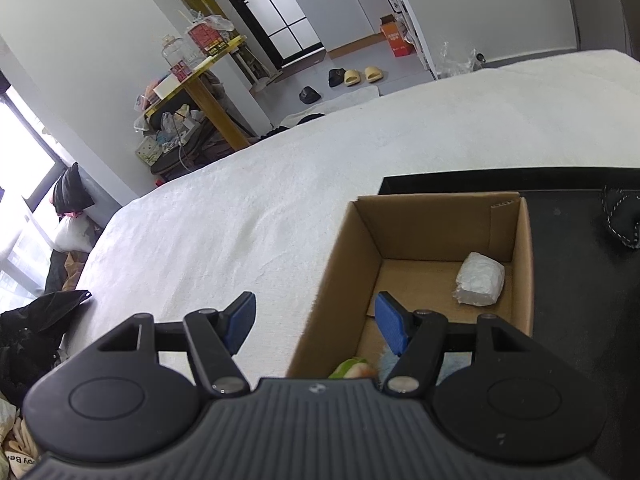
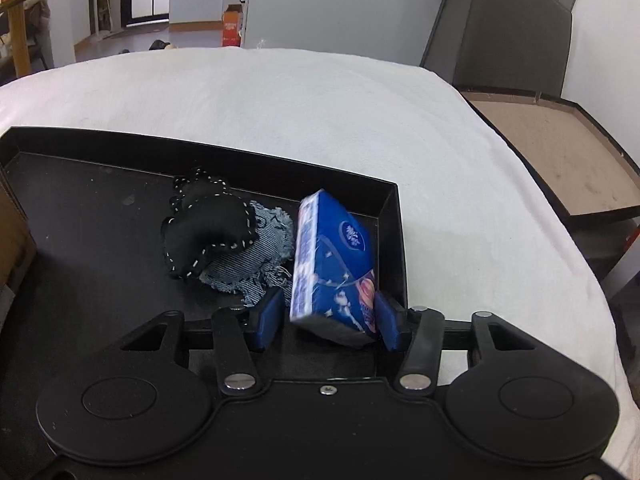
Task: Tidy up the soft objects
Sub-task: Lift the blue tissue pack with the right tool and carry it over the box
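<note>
In the left wrist view, your left gripper hung over the near left wall of the cardboard box, with its jaws apart and nothing between them; one blue pad was outside the box, above the white bedcover, and the other was inside it; so this gripper held nothing. In the box a white wrapped packet already lay on the bottom near the far right corner; at the near end a green soft thing and something pale blue beside it showed only in part behind the gripper, so I could not tell what they were; I judged these three as already sorted. To the right of the box the black tray touched it or stood just beside it.

In the right wrist view, your right gripper was down in the tray at its right end, with the blue tissue pack tilted between the jaws; the right pad seemed to touch the pack, while a small gap remained at the left pad; so I judged the grip as not yet closed. Near the pack, the black stitched cushion lay partly on the frayed denim piece; both were untouched.

By my judgement three things were still left: the pack, the cushion and the denim piece.
</note>
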### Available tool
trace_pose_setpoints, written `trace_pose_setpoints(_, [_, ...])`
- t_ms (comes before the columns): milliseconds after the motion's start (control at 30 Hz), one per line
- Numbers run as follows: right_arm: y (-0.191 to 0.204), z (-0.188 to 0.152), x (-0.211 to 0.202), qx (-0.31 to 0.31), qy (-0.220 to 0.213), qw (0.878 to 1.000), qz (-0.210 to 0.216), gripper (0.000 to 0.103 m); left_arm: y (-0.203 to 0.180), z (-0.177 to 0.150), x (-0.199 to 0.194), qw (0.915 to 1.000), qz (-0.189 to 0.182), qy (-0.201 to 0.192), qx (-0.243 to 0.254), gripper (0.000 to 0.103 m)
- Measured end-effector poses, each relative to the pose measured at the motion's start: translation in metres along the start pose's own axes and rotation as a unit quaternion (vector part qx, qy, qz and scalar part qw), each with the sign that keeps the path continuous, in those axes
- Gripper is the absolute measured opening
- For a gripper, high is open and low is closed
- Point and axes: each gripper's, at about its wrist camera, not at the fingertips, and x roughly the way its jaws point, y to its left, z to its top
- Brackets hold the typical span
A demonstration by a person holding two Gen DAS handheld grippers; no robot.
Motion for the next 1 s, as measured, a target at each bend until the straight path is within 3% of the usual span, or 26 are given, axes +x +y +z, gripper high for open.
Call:
trace_pose_setpoints(33, [-0.003,0.001,-0.001,0.011,0.004,1.000,0.015,0.024,0.002,0.000,-0.001,1.0000,0.000,0.000,-0.003,0.064])
trace_pose_setpoints(100, [-0.007,0.002,-0.004,0.022,0.010,0.999,0.021,0.019,0.008,-0.002,-0.002,1.0000,0.000,0.000,-0.007,0.064])
trace_pose_setpoints(667, [-0.024,-0.004,-0.043,0.045,0.000,0.998,0.036,0.018,0.029,-0.022,-0.001,0.9986,-0.041,0.008,-0.031,0.064])
trace_pose_setpoints(1000, [-0.013,0.001,-0.078,0.023,-0.021,0.996,0.081,0.018,0.045,-0.039,0.007,0.9949,-0.084,0.019,-0.053,0.064])
